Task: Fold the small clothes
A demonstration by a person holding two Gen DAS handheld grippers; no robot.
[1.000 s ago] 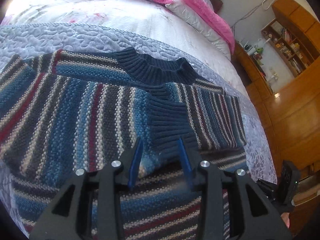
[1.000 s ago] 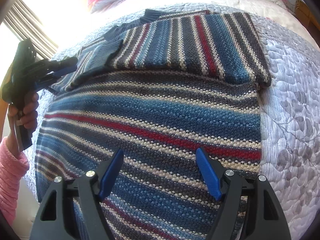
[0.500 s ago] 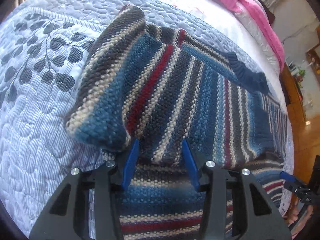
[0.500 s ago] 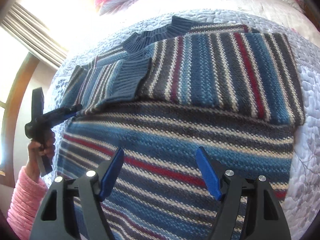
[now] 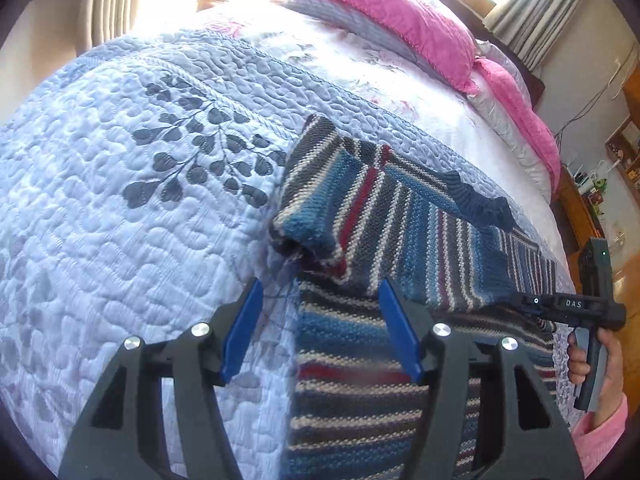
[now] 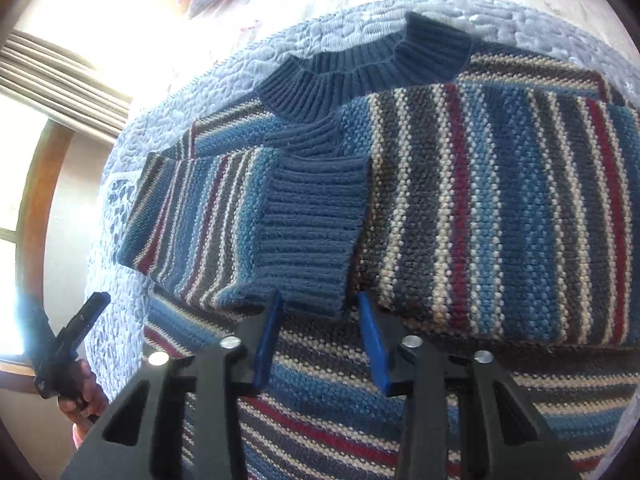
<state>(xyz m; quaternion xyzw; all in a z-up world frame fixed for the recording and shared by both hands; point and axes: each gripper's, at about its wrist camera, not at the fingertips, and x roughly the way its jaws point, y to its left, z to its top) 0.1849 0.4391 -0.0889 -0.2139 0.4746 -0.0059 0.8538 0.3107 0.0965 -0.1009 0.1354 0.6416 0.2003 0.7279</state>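
Item: striped knit sweater [image 5: 400, 232], blue, grey, cream and dark red, with navy ribbed collar [image 6: 360, 68]; lies flat on the pale quilted bedspread [image 5: 140, 220], filling the centre and right of the left wrist view and nearly all of the right wrist view. Condition: both sleeves lie folded inward across the chest, one ribbed cuff [image 6: 312, 232] at centre frame of the right wrist view, just below the collar. Left gripper [image 5: 320, 328]: jaws spread wide, empty, poised at lower centre over the sweater's side edge, one finger above the bedspread, the other above the knit. Right gripper [image 6: 320, 332]: jaws moderately apart, empty, hovering just short of the cuff's lower edge. Pink pillows [image 5: 400, 28] in the upper frame, well apart from the work. Step in hand, as judged: sleeves done, body fold pending. Next move likely calls for each claw to pinch a hem or side edge through both layers and carry it toward the collar, keeping the sleeves from slipping.
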